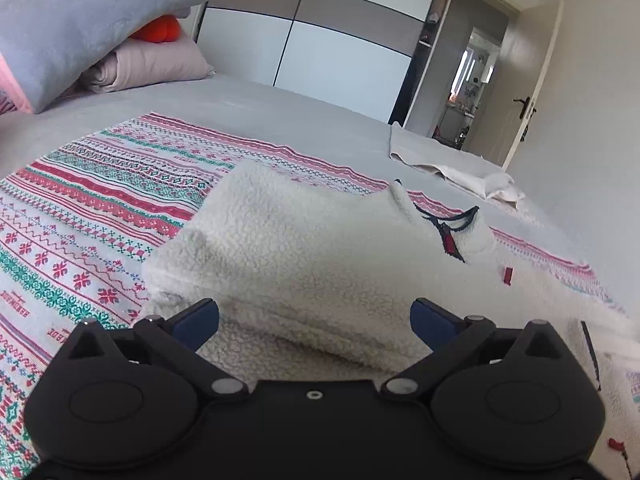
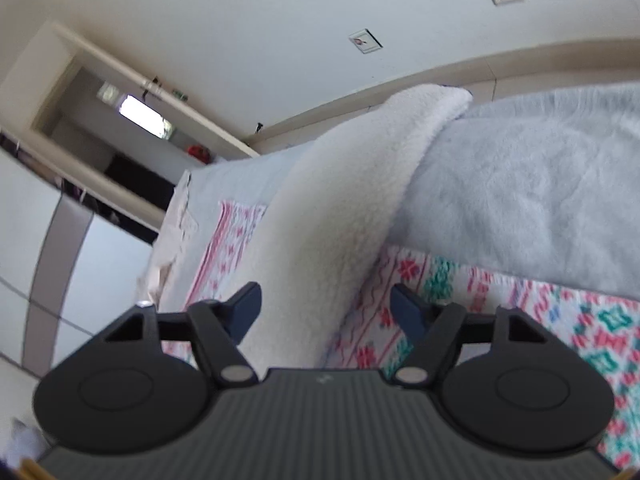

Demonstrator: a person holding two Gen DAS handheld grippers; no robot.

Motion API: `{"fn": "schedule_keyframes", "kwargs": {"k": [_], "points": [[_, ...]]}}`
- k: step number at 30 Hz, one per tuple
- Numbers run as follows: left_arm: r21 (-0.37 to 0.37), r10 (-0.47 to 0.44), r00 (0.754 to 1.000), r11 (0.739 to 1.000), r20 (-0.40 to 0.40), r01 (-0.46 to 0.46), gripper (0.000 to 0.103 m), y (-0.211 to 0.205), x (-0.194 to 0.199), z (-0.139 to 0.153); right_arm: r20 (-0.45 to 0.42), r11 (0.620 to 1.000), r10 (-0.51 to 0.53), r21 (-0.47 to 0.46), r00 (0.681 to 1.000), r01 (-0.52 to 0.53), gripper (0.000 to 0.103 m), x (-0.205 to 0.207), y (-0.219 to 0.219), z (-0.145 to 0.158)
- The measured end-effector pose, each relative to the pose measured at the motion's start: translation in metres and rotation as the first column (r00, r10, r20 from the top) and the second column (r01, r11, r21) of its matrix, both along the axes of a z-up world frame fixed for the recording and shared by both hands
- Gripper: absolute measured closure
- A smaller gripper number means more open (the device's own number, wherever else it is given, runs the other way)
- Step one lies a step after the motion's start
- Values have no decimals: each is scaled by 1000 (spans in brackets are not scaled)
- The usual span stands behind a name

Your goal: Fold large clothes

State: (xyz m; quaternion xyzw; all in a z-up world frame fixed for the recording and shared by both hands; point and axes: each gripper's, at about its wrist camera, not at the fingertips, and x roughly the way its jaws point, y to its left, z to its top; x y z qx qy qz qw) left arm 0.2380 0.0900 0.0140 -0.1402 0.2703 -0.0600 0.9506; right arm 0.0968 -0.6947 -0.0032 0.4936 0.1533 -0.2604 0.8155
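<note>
Both tongs gape empty: left tongs (image 1: 315,320) over the folded sherpa-lined garment (image 1: 304,248) mid-frame, right tongs (image 2: 326,312) straddling its fleece edge (image 2: 340,208), likely to regrip.

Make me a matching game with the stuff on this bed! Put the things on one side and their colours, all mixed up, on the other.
Things:
1. fleece garment
2. patterned cloth under it
3. big pillow
4. round thing tucked behind the pillow

Colours:
A. orange
B. grey
C. creamy white
D. white with red and green stripes

Right pairs: 1-C, 2-D, 3-B, 4-A
</note>
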Motion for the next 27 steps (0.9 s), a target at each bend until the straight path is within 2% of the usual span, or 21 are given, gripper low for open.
{"fn": "schedule_keyframes", "kwargs": {"k": [4, 5, 6, 7, 8, 9, 13, 17, 22, 27], "points": [[16, 11, 999, 1000, 31, -12, 0, 0, 2, -4, 48, 999, -46, 16, 998, 45, 48, 12, -22, -8], [19, 11, 999, 1000, 35, -12, 0, 0, 2, -5, 49, 998, -59, 13, 997, 58, 54, 16, -25, -7], [22, 9, 999, 1000, 35, -10, 0, -1, 4, -7, 42, 997, -74, 5, 996, 74, 68, 19, -28, -7], [25, 7, 999, 1000, 32, -8, 0, -1, 6, -8, 27, 996, -86, -8, 996, 86, 78, 23, -31, -6], [30, 6, 1000, 1000, 27, -6, 0, -2, 7, -10, 20, 996, -85, -25, 996, 86, 86, 25, -31, -2], [34, 4, 1000, 999, 22, -4, 0, -3, 9, -11, 36, 996, -75, -51, 997, 76, 88, 26, -28, 4], [22, 0, 1000, 1000, 14, 0, 0, -2, 10, -11, 113, 978, 1, -209, 994, 23, 89, 24, 2, 48], [-12, -13, 1000, 1000, 13, 14, 0, 1, 7, -6, 144, 932, 127, -355, 981, -69, 89, 28, 40, 105], [-36, -24, 999, 999, 35, 26, 0, 4, 3, 4, 163, 844, 306, -502, 938, -189, 89, 38, 109, 175], [-68, -26, 999, 997, 46, 29, 0, 10, 1, 10, 144, 737, 464, -609, 874, -291, 89, 53, 192, 223]]}}
